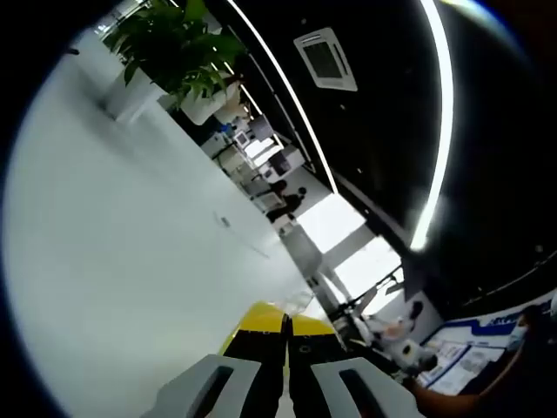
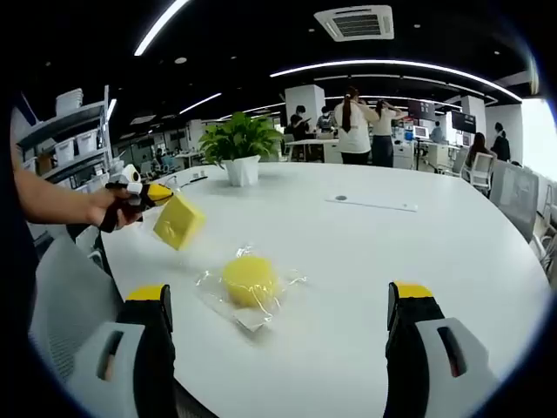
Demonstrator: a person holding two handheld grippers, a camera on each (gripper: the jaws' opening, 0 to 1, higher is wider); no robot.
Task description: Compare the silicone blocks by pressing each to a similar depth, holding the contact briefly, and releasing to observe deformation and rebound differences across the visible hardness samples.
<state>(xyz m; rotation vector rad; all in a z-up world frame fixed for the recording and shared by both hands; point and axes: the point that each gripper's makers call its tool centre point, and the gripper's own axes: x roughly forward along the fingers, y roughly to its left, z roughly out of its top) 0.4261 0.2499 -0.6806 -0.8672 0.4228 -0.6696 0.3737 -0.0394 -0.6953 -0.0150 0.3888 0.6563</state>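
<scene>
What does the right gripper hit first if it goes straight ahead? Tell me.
Probably the round yellow block on its clear wrapper on the white table; it lies ahead between the open jaws, slightly left of centre. Depth is hard to judge.

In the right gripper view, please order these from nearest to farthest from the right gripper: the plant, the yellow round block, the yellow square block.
1. Round block, on the table in clear wrap, just ahead of the right gripper.
2. Square block, to the left, held up by the left gripper.
3. Plant, at the table's far side.
</scene>
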